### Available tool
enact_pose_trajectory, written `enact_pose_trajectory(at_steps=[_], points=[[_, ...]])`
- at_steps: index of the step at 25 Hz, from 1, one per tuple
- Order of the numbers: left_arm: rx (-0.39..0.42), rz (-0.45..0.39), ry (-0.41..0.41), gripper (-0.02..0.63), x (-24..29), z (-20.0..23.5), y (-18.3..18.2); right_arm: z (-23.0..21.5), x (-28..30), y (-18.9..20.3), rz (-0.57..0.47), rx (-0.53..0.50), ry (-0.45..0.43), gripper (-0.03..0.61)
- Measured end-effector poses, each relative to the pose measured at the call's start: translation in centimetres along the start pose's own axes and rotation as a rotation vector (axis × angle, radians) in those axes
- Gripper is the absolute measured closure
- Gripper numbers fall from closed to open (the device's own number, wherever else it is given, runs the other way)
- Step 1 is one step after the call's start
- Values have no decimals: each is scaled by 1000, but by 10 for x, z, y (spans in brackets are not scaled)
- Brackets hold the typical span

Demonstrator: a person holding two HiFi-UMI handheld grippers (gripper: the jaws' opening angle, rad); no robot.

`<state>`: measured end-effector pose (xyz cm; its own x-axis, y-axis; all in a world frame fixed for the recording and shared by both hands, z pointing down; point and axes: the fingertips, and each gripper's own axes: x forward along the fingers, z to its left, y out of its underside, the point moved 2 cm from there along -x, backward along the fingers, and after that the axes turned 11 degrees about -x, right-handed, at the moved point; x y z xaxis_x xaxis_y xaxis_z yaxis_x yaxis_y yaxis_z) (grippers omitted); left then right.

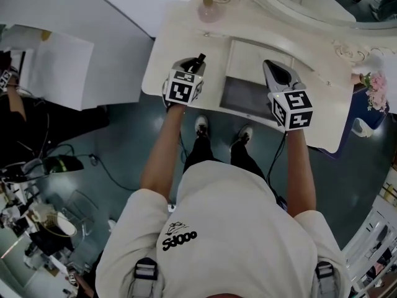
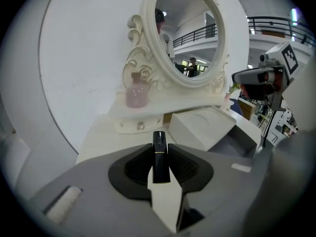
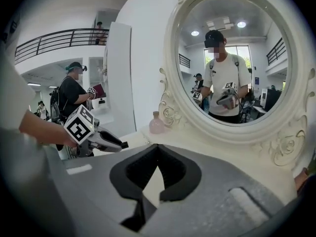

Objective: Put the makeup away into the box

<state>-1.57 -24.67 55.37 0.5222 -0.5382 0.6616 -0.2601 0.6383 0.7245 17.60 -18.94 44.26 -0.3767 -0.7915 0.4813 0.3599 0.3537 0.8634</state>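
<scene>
My left gripper (image 2: 159, 146) is shut on a slim black lipstick tube (image 2: 159, 169) that stands upright between its pads, lifted above the white vanity top (image 2: 98, 137). In the head view the tube's tip (image 1: 200, 59) pokes out past this gripper (image 1: 193, 67). To its right lies the open box (image 2: 237, 143) with a grey inside, its white lid (image 2: 202, 126) tipped back behind it. My right gripper (image 3: 157, 147) is shut with nothing in it and hovers over the box's right side (image 1: 248, 98). The left gripper (image 3: 106, 141) shows at the left of the right gripper view.
A pink perfume bottle (image 1: 209, 8) stands on the raised shelf at the back left, below the ornate oval mirror (image 3: 232, 58). Pink flowers (image 1: 376, 89) sit at the table's far right end. The table's front edge (image 1: 186, 101) runs just under both grippers.
</scene>
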Motion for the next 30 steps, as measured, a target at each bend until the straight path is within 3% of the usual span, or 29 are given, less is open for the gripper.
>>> enact_pose_trajectory(at_steps=[7,12,20,30], points=[[149,-80,178,499,-10,-71,-58,-22,-45,-1,-32,30,144,577],[236,-48,315,499,0,-140,-60,-38,-80,20,-16,70,214,577],[410,106,524,498,33,-239,-19,-53,-133,74,44,172,344,577],[482,303,587,497,72,-274,54,-57,-164,123,104,249,391,577]])
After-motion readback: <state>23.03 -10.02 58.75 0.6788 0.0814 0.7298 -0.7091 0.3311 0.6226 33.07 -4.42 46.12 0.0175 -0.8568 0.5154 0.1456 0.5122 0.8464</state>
